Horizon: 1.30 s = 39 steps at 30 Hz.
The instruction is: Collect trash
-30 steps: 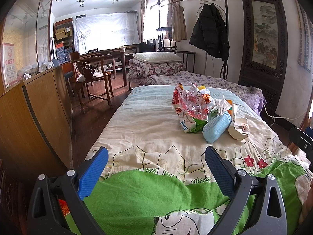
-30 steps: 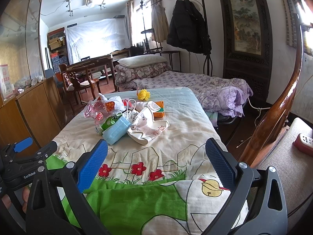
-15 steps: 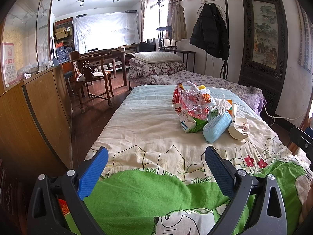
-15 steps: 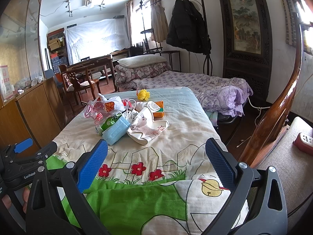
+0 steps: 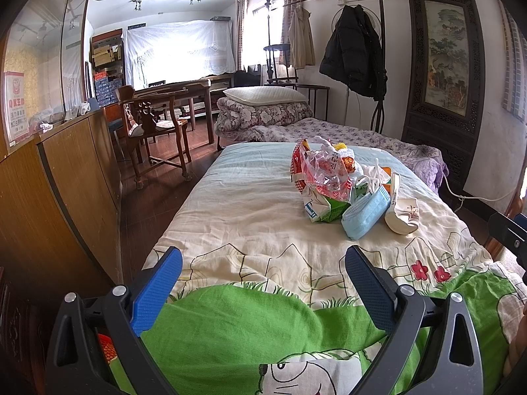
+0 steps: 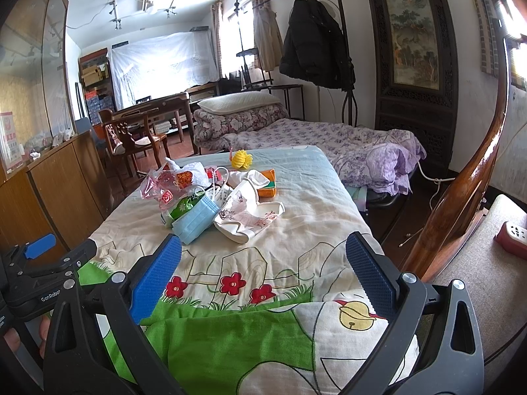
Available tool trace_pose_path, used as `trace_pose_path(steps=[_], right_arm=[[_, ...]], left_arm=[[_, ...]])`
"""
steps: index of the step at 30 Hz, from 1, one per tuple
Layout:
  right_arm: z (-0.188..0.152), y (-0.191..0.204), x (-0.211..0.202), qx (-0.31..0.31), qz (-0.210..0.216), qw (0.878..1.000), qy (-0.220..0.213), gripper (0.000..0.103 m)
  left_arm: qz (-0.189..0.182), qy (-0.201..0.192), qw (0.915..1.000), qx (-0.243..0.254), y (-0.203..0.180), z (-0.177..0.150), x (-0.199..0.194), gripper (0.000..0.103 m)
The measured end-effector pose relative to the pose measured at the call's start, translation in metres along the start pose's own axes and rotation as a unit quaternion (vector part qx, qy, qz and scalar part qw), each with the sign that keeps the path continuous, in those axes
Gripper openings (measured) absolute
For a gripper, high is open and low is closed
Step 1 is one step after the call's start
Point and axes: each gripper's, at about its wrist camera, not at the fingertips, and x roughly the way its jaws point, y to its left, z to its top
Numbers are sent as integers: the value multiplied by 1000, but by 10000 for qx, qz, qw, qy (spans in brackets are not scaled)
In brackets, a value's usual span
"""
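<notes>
A pile of trash lies on the bed's quilt [image 5: 250, 217]: a crumpled clear-and-red plastic bag [image 5: 321, 172], a green wrapper [image 5: 326, 210], a blue face mask [image 5: 364, 212] and a white printed bag [image 5: 403, 215]. In the right wrist view the same pile shows the plastic bag [image 6: 173, 181], the mask [image 6: 194, 219], the white bag [image 6: 247, 219], an orange box [image 6: 267, 182] and a yellow object [image 6: 241, 159]. My left gripper [image 5: 263, 284] is open and empty, short of the pile over the near end of the bed. My right gripper [image 6: 263, 278] is open and empty, also short of the pile.
A wooden cabinet [image 5: 59, 181] runs along the left of the bed. A chair [image 5: 154, 128] and table stand beyond it. A second bed with purple bedding [image 6: 346, 144] lies behind. A curved wooden post [image 6: 467, 177] and a power strip [image 6: 513, 238] are at the right.
</notes>
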Motion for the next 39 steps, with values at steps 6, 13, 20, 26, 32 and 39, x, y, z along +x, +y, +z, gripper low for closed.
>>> trace_pose_path(steps=[6, 13, 20, 26, 32, 39], right_arm=[[0, 0, 0, 15, 11, 10000, 0, 96], [0, -3, 4, 217, 135, 9996, 74, 96], [3, -7, 21, 531, 344, 9974, 349, 96], [8, -15, 38, 1072, 493, 9913, 583, 96], [13, -16, 81, 1843, 837, 9743, 990, 96], [11, 4, 144, 1807, 658, 9659, 1732, 96]], left_arm=[[-7, 13, 10000, -2, 0, 0, 0, 97], [-305, 288, 9990, -172, 19, 0, 14, 97], [-731, 1009, 9922, 37, 1, 5, 33, 97], [-1005, 1118, 9886, -43, -2, 19, 56, 97], [-1164, 1173, 9859, -269, -9, 39, 86, 97], [-1490, 946, 9839, -289, -29, 75, 121, 97]])
